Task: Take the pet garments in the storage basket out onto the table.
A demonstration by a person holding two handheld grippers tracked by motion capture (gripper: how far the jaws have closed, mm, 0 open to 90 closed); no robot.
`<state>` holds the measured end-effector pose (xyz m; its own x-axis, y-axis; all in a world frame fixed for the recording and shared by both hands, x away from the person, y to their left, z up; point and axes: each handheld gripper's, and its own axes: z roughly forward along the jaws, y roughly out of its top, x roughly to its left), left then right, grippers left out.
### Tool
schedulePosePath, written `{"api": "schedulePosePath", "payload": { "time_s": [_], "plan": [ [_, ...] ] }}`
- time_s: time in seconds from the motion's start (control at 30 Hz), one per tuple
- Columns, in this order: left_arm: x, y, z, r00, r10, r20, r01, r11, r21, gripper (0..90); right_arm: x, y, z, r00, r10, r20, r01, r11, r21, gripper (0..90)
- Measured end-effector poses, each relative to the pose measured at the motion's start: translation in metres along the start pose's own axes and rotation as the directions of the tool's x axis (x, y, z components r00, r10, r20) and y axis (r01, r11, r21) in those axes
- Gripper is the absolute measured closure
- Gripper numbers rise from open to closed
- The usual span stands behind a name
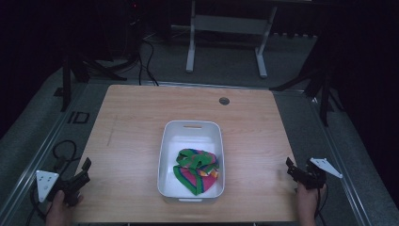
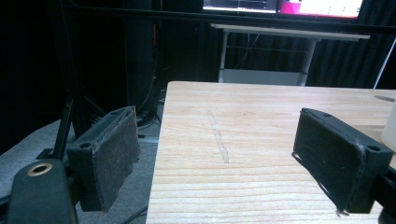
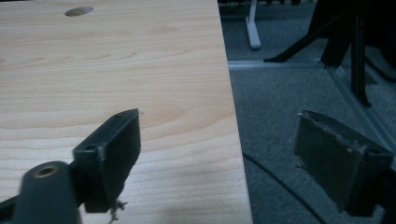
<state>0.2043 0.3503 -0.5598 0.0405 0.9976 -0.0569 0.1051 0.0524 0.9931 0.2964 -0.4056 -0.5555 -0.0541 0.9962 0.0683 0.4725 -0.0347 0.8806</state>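
Your left gripper (image 1: 80, 173) waits at the near left corner of the table (image 1: 131, 117), and your right gripper (image 1: 296, 172) waits at the near right edge. Both have their jaws spread wide and hold nothing; in each gripper view only bare wood and floor lie between the jaws. The colourful cloth (image 1: 196, 169), green with pink and striped parts, lies crumpled in the near half of the white bin (image 1: 193, 128), which stands at the middle of the table. Both grippers are well apart from it. I judge that the handling of the cloth is not begun: you must first reach into the bin and grasp the cloth; nothing else seems done.
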Motion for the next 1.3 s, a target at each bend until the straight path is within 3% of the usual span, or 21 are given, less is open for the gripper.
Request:
{"api": "schedulePosePath", "payload": {
  "time_s": [0.13,0.2,0.23,0.27,0.4,0.47,0.57,0.7,0.73,0.77,0.87,0.9,1.0,1.03,1.1,1.13,1.17,1.2,1.23,1.27,1.3],
  "plan": [
    [0.000,0.000,0.000,1.0000,-0.001,0.000,0.001,1.0000,0.001,14.8,-0.002,0.001,0.002,0.9998,0.013,-0.015,-0.013,1.000,0.027,11.9],
    [0.001,0.000,0.000,1.0000,-0.005,-0.001,0.005,1.0000,0.002,14.8,-0.005,0.003,0.006,0.9970,0.020,-0.075,-0.016,0.998,0.064,11.5],
    [0.001,0.000,0.000,1.0000,-0.005,-0.001,0.005,1.0000,0.002,14.7,-0.005,0.003,0.006,0.9970,0.020,-0.075,-0.016,0.998,0.064,11.5],
    [0.001,0.000,0.000,0.9999,-0.011,-0.003,0.011,0.9999,0.002,14.8,-0.008,0.003,0.008,0.9918,0.016,-0.126,-0.004,0.995,0.097,11.5],
    [0.002,0.000,0.000,0.9999,-0.013,-0.001,0.013,0.9999,0.002,14.8,-0.012,0.004,0.009,0.9759,-0.013,-0.218,0.043,0.990,0.133,12.0],
    [0.002,0.000,0.000,0.9999,-0.014,-0.001,0.014,0.9999,0.001,14.8,-0.013,0.005,0.011,0.9614,-0.041,-0.272,0.090,0.981,0.171,12.2],
    [0.001,0.000,-0.001,0.9999,-0.017,0.003,0.017,0.9999,-0.004,14.7,-0.009,0.005,0.009,0.9170,-0.123,-0.379,0.206,0.961,0.186,12.5],
    [0.002,0.000,0.000,0.9999,-0.015,0.008,0.015,0.9999,0.000,14.8,-0.003,0.007,0.007,0.8365,-0.190,-0.514,0.332,0.922,0.199,13.0],
    [0.002,0.000,0.000,0.9999,-0.015,0.008,0.015,0.9999,0.000,14.8,-0.003,0.007,0.007,0.8365,-0.190,-0.514,0.332,0.922,0.199,13.0],
    [0.002,0.000,0.000,0.9998,-0.018,0.009,0.018,0.9998,0.001,14.8,0.003,0.010,0.005,0.7955,-0.246,-0.554,0.401,0.899,0.177,13.3],
    [0.002,0.000,0.000,0.9998,-0.020,0.010,0.020,0.9998,0.001,14.8,0.010,0.016,0.005,0.7407,-0.277,-0.612,0.467,0.867,0.173,13.3],
    [0.002,0.000,0.000,0.9998,-0.020,0.010,0.020,0.9998,0.001,14.7,0.013,0.018,0.006,0.7273,-0.283,-0.625,0.481,0.860,0.171,13.2],
    [0.002,0.000,0.000,0.9997,-0.019,0.012,0.019,0.9998,0.002,14.7,0.021,0.026,0.007,0.7001,-0.281,-0.657,0.507,0.843,0.180,13.3],
    [0.002,0.000,0.000,0.9998,-0.018,0.012,0.018,0.9998,0.002,14.8,0.025,0.029,0.008,0.6911,-0.272,-0.670,0.518,0.832,0.197,13.3],
    [0.002,0.000,0.000,0.9998,-0.018,0.013,0.018,0.9998,0.002,14.8,0.032,0.033,0.009,0.6631,-0.267,-0.699,0.549,0.809,0.211,13.3],
    [0.002,0.000,0.000,0.9998,-0.018,0.013,0.018,0.9998,0.002,14.8,0.032,0.033,0.009,0.6631,-0.267,-0.699,0.549,0.809,0.211,13.3],
    [0.002,0.000,0.000,0.9998,-0.018,0.012,0.018,0.9998,0.002,14.8,0.040,0.036,0.009,0.6340,-0.279,-0.721,0.579,0.790,0.203,13.0],
    [0.002,0.000,0.000,0.9998,-0.017,0.011,0.017,0.9998,0.002,14.7,0.044,0.038,0.009,0.6200,-0.285,-0.731,0.592,0.782,0.197,13.0],
    [0.002,0.000,0.000,0.9998,-0.017,0.011,0.017,0.9998,0.002,14.8,0.044,0.038,0.009,0.6200,-0.285,-0.731,0.592,0.782,0.197,13.0],
    [0.002,0.000,0.000,0.9998,-0.017,0.012,0.017,0.9998,0.002,14.8,0.052,0.041,0.009,0.5855,-0.304,-0.752,0.623,0.762,0.177,13.3],
    [0.002,0.000,0.000,0.9998,-0.017,0.012,0.017,0.9998,0.002,14.8,0.056,0.043,0.009,0.5695,-0.313,-0.760,0.642,0.746,0.174,13.3]
  ]
}}
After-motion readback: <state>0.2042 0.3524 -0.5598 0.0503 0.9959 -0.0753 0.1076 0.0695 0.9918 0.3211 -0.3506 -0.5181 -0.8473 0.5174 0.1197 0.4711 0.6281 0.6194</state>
